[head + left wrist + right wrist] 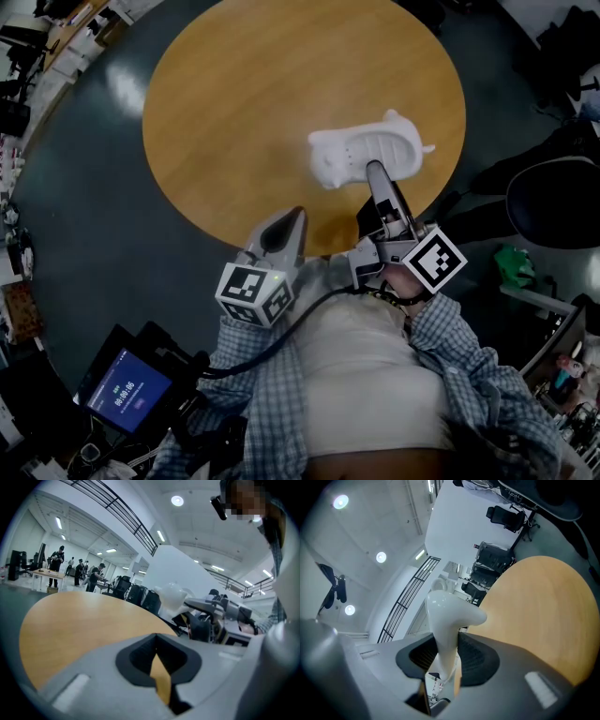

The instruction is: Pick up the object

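A white moulded object point(366, 150), shaped like a small animal figure, is held just above the near right part of the round wooden table point(234, 94). My right gripper point(377, 178) is shut on its near edge. In the right gripper view the white object point(449, 620) stands pinched between the two dark pads point(476, 660). My left gripper point(291, 221) hovers over the table's near edge, shut with nothing in it. The left gripper view shows its jaws pressed together point(159, 667), and the white object point(172, 597) farther right.
A dark grey floor point(84, 206) surrounds the table. A black office chair point(553, 202) stands to the right. A device with a lit blue screen point(128, 394) sits at the lower left. Desks with clutter point(56, 28) are at the upper left, with people beyond.
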The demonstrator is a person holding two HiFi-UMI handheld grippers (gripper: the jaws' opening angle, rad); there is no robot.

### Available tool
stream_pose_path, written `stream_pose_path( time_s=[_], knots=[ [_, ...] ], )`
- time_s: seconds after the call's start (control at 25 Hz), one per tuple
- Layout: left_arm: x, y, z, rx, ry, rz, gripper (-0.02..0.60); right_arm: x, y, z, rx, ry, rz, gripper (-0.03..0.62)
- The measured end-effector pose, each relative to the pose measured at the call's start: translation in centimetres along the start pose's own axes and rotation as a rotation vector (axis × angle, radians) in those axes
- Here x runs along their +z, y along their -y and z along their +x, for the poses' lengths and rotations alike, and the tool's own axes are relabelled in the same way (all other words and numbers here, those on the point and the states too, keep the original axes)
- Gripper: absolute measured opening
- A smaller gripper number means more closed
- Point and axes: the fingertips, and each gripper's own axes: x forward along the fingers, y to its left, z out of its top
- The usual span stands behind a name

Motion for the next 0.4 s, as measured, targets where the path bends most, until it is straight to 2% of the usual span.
stream_pose_path(
  time_s=[0.4],
  knots=[
    [-0.22,-0.45,-0.08,0.003,-0.001,-0.009,0.003,-0.28,0.16,0.17,-0.02,-0.011,-0.021,0.133]
  ],
)
